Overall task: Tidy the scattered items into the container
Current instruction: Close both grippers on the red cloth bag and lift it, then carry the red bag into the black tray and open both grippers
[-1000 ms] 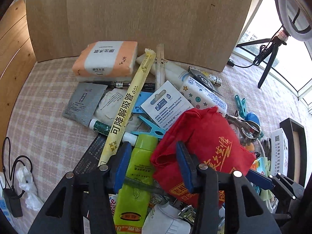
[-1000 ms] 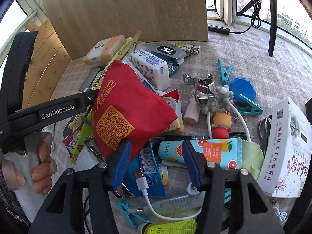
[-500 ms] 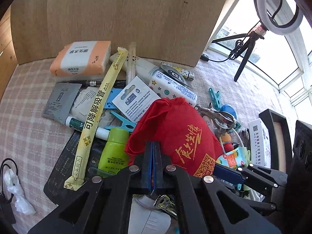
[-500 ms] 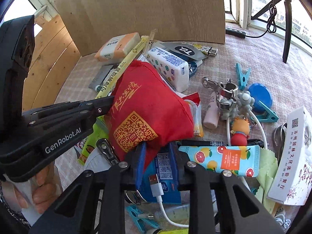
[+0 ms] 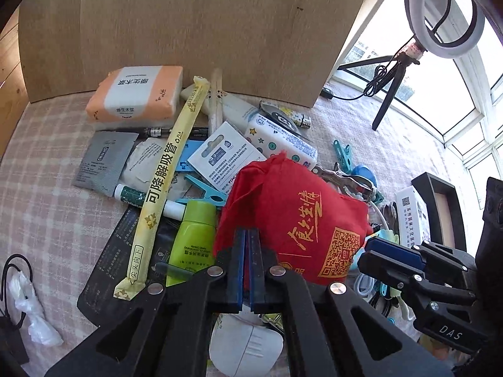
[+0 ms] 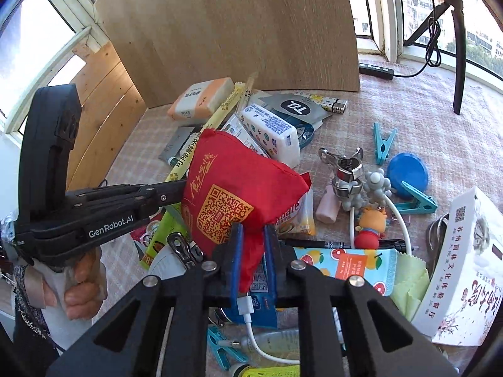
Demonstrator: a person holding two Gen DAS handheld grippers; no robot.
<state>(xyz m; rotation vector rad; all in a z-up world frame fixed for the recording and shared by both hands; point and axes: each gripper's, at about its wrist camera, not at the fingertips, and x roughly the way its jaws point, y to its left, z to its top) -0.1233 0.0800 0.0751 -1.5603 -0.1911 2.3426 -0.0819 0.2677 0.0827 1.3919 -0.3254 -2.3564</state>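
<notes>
A red cloth bag (image 5: 292,216) with gold print and a QR code is held above a pile of scattered items. My left gripper (image 5: 250,251) is shut on the bag's near left edge. My right gripper (image 6: 253,251) is shut on the bag's (image 6: 232,194) lower corner, with red cloth pinched between its blue pads. Each gripper shows in the other's view, the left one (image 6: 176,193) at the bag's left side, the right one (image 5: 371,253) at its right side. Whether the bag's mouth is open is hidden.
Under the bag lie a green tube (image 5: 191,235), a yellow straw packet (image 5: 163,182), an orange tissue pack (image 5: 135,94), a white tissue pack (image 6: 273,128), clips, a blue lid (image 6: 407,176), a white box (image 6: 462,264) and a cable. A wooden board (image 5: 195,28) stands behind.
Both grippers closed from open onto the red bag about half a second ago. Since then the bag has lifted slightly and both grippers keep hold of it.
</notes>
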